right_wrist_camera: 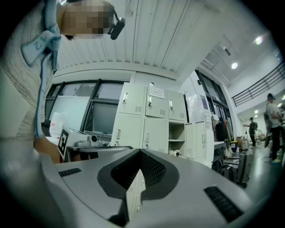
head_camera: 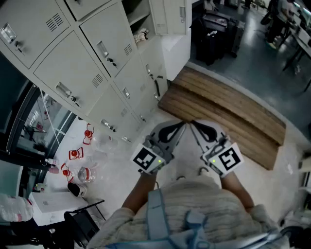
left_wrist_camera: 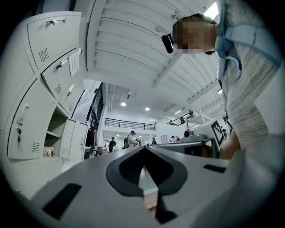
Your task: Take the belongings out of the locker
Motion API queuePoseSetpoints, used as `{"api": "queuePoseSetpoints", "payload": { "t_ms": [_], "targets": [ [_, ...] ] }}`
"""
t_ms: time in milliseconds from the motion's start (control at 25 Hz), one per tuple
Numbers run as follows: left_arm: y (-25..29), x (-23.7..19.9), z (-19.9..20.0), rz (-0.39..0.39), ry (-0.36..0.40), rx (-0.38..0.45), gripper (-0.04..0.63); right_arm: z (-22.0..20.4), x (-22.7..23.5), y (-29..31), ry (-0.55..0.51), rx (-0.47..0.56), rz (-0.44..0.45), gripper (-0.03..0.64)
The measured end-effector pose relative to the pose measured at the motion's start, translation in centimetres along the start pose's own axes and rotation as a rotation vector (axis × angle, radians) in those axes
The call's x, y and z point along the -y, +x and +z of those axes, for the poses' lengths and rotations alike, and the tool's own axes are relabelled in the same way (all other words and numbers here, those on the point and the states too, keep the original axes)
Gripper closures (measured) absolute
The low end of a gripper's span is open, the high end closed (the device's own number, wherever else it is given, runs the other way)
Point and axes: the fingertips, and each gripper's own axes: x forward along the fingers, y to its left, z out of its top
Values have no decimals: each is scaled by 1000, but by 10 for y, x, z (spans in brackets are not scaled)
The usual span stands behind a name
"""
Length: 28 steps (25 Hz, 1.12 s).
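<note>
1. Lockers (head_camera: 82,58): pale grey bank along the upper left of the head view. Most doors shut, each w/ handle and vent slots.
2. Floor (head_camera: 160,114): light and speckled by the lockers, darker grey further out.
3. Wooden bench (head_camera: 228,112): slatted and low, lying on the floor to the right of the lockers, just ahead of both grippers.
4. Person: knit sweater (head_camera: 194,214) fills the bottom of the head view, forearms reaching fwd to the grippers.
5. Open compartment (head_camera: 138,17): near the top of the head view, door (head_camera: 170,14) swung out to its right. Well apart from both grippers.
6. Black bag (head_camera: 211,31): stands on the dark floor beyond the open door.
7. Left gripper (head_camera: 179,129): held low over the floor near the bench, pointing fwd. Jaws closed, tips meeting, nothing between them. Marker cube (head_camera: 147,159) at its rear.
8. Right gripper (head_camera: 198,129): just beside the left one, tips nearly converging w/ it. Jaws closed to a thin slit and empty. Marker cube (head_camera: 227,158) at its rear.
9. Belongings (head_camera: 141,35): small pale bundle on the shelf inside the open compartment, untouched. Too small to identify.
10. Red-and-white clutter (head_camera: 75,154): on the floor at the lockers' foot, left of the grippers.
</note>
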Motion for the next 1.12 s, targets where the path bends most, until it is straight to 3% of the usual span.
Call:
{"api": "queuePoseSetpoints", "payload": {
  "t_ms": [1120],
  "targets": [
    [1, 1, -3, 2, -33, 4, 592, -3, -9, 2, 31, 5, 44, 615]
  ]
}}
